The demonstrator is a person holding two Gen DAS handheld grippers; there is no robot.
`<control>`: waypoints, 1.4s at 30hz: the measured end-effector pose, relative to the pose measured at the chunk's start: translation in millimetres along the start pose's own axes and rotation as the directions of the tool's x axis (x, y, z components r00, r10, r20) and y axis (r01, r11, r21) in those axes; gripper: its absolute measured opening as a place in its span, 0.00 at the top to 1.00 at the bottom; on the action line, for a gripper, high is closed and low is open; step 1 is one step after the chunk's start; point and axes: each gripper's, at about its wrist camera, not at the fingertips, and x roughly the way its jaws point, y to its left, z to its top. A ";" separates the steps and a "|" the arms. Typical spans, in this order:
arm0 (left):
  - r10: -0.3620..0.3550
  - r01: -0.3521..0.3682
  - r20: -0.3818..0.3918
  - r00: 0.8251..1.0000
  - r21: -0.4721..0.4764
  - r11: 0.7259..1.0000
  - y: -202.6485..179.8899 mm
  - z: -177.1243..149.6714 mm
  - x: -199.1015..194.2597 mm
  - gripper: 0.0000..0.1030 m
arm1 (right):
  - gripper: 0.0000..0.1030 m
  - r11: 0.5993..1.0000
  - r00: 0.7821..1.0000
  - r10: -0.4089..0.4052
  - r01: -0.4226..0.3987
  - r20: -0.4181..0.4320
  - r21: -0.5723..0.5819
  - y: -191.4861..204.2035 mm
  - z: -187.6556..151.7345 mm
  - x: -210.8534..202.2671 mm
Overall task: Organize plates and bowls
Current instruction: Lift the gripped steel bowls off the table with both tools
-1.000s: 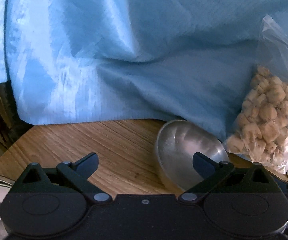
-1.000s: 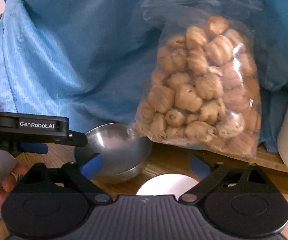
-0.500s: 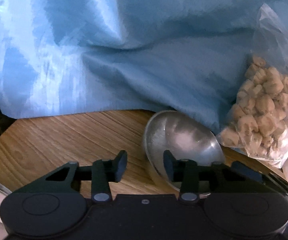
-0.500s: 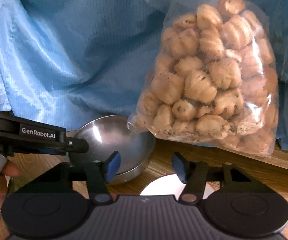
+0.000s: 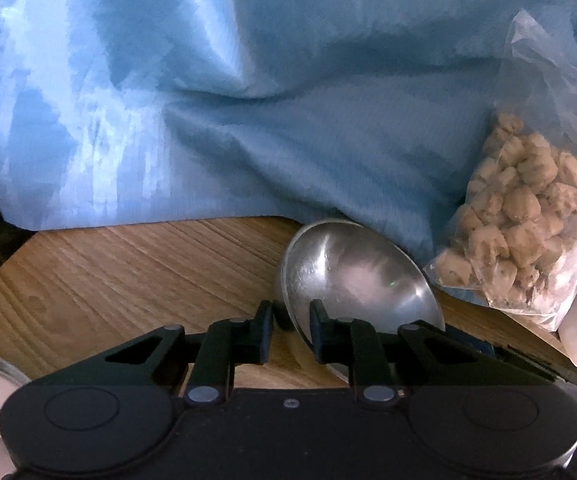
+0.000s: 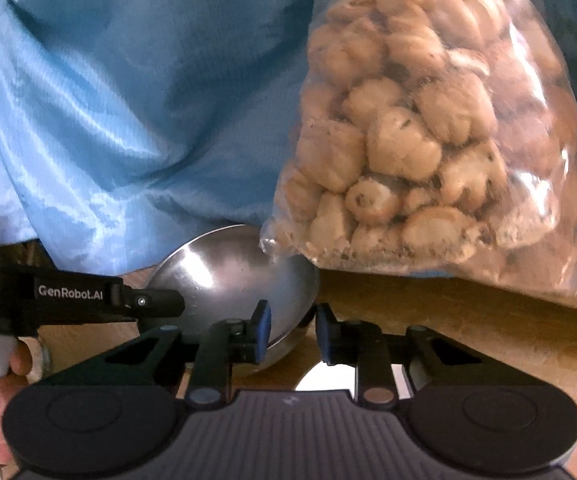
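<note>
one steel bowl (image 5: 362, 276), two tongs (image 5: 288, 330) (image 6: 290, 334)

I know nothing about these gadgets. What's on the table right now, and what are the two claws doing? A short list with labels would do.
surface: wooden table
backdrop: blue cloth draped behind
bowl: steel bowl, tilted, empty
left gripper: jaws narrowed around the bowl's near rim; contact unclear
right gripper: jaws narrowed at the bowl's right edge; grip unclear
snack: clear bag of biscuits leaning on the cloth, its corner over the bowl
white object: partly hidden below the right gripper
</note>
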 end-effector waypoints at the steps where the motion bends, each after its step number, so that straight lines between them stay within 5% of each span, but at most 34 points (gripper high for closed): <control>1: 0.003 -0.003 0.006 1.000 0.000 1.000 0.4 -1.1 -3.7 0.81 | 0.74 1.000 1.000 0.014 -0.014 0.002 0.010 -0.6 -1.3 -2.1; 15: 0.010 -0.008 0.100 0.995 -0.024 1.000 12.6 -22.7 -59.4 0.83 | 0.77 0.987 0.990 0.139 -0.139 0.011 0.083 5.2 -16.5 -35.4; 42: -0.073 0.077 0.206 0.976 -0.010 0.997 26.5 -97.7 -172.8 0.83 | 0.78 0.981 0.975 0.177 -0.186 0.130 0.053 55.9 -69.3 -154.9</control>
